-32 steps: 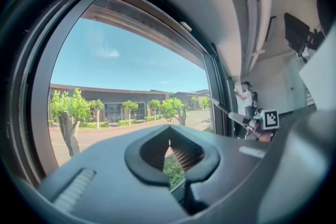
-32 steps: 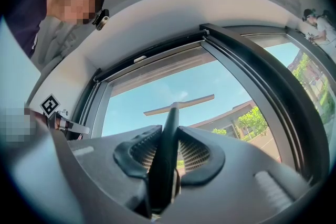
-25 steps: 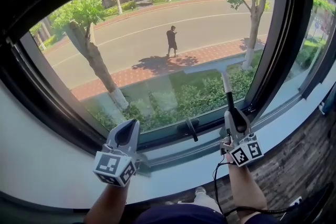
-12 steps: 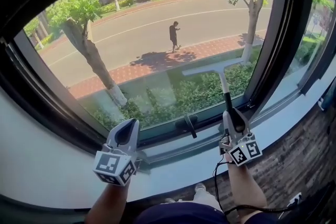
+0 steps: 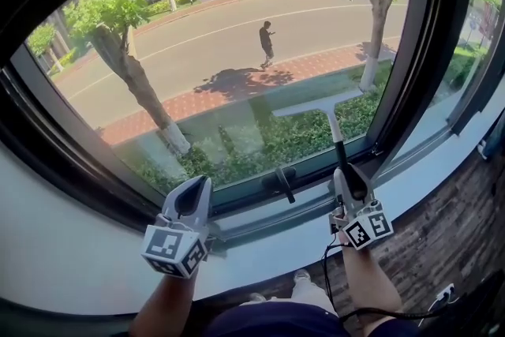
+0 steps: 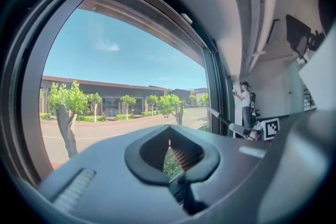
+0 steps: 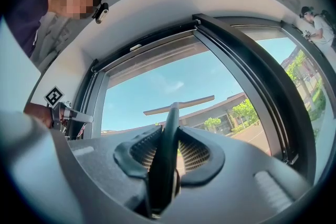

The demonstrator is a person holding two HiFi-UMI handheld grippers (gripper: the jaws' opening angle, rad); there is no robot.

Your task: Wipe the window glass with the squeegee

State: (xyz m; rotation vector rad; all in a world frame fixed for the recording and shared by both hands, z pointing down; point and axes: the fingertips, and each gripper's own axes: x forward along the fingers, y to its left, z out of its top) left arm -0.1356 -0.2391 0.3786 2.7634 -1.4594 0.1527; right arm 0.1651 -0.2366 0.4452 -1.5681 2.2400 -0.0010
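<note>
Head view looks down on the right gripper (image 5: 349, 179), clamped tight on the black handle of the squeegee (image 5: 325, 106). The blade sits against the window glass (image 5: 221, 51), low down, near the right frame. A black window handle (image 5: 282, 185) sits just left of the gripper. The left gripper (image 5: 189, 203) hangs over the white sill (image 5: 71, 249), jaws together and holding nothing. Only the left gripper view shows another person (image 6: 245, 107) standing in the room.
</note>
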